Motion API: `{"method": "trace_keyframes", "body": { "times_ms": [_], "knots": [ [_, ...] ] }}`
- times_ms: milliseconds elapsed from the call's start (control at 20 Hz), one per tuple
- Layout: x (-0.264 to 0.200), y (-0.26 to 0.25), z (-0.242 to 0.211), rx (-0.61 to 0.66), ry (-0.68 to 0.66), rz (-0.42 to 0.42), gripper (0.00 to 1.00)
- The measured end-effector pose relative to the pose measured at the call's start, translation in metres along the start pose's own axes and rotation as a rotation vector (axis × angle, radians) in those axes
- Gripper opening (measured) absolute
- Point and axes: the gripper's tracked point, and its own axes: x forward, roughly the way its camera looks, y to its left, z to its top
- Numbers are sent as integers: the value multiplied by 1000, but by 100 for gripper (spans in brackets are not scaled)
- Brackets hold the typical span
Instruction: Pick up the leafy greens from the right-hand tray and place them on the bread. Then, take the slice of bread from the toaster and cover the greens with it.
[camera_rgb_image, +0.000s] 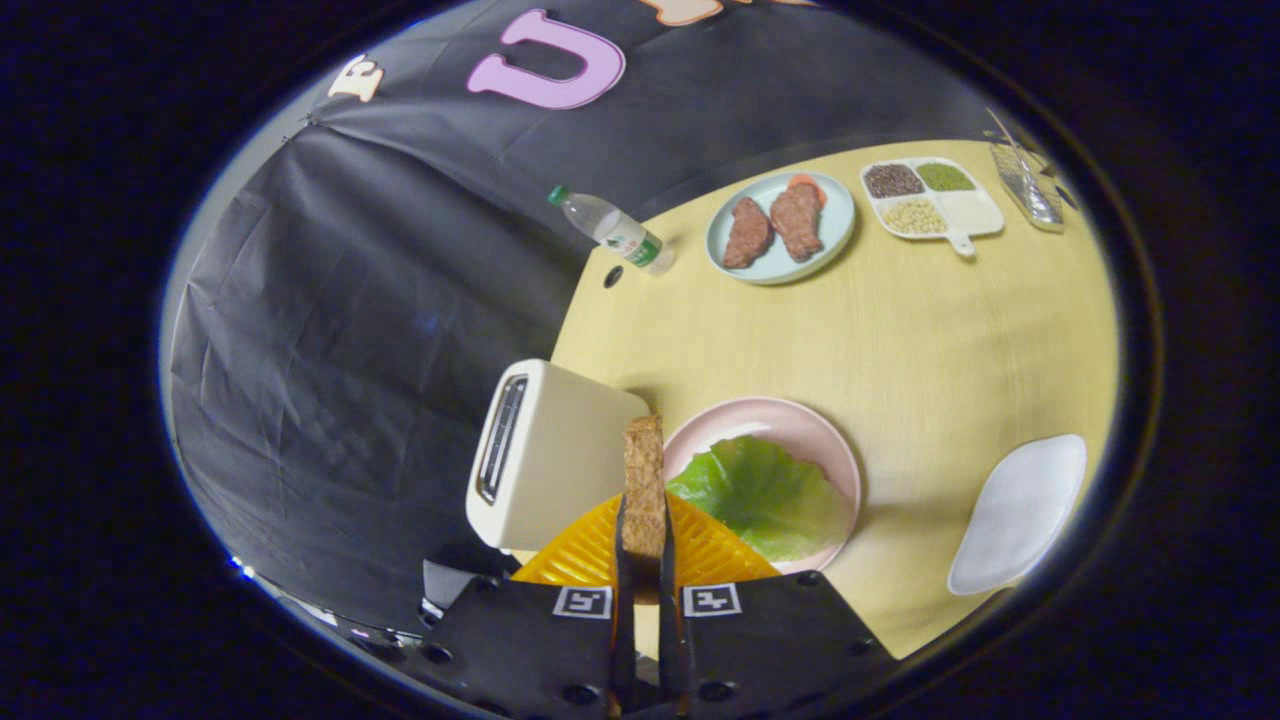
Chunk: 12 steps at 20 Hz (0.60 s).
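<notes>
My gripper (645, 540) is shut on a brown slice of bread (645, 480), held upright and edge-on between both fingers. The cream toaster (545, 455) stands just left of the slice, its slot showing dark. Right of the slice, a leafy green (765, 495) lies spread on the pink plate (800, 420) and hides what is under it. The held slice hangs above the gap between toaster and plate.
A white tray (1020, 510) lies right of the pink plate. Farther back are a blue plate with two meat pieces (780, 225), a divided dish of beans (930, 195), a lying water bottle (610, 228) and a wire rack (1025, 180). An orange ribbed thing (700, 550) sits under the fingers.
</notes>
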Motion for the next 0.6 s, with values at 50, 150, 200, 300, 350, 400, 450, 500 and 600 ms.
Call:
{"method": "trace_keyframes", "body": {
  "times_ms": [50,150,200,300,350,400,450,500,600],
  "knots": [
    [7,-6,-7,14,15,13,12],
    [18,-9,-16,45,38,48,12],
    [24,-13,-18,58,44,55,12],
    [35,-21,-20,75,61,50,12],
    [40,-28,-22,80,70,36,12],
    [45,-35,-22,80,80,17,12],
    [49,-45,-24,81,91,-11,12],
    [52,-51,-26,83,102,-30,12],
    [56,-62,-27,80,111,-68,12]
  ]
}}
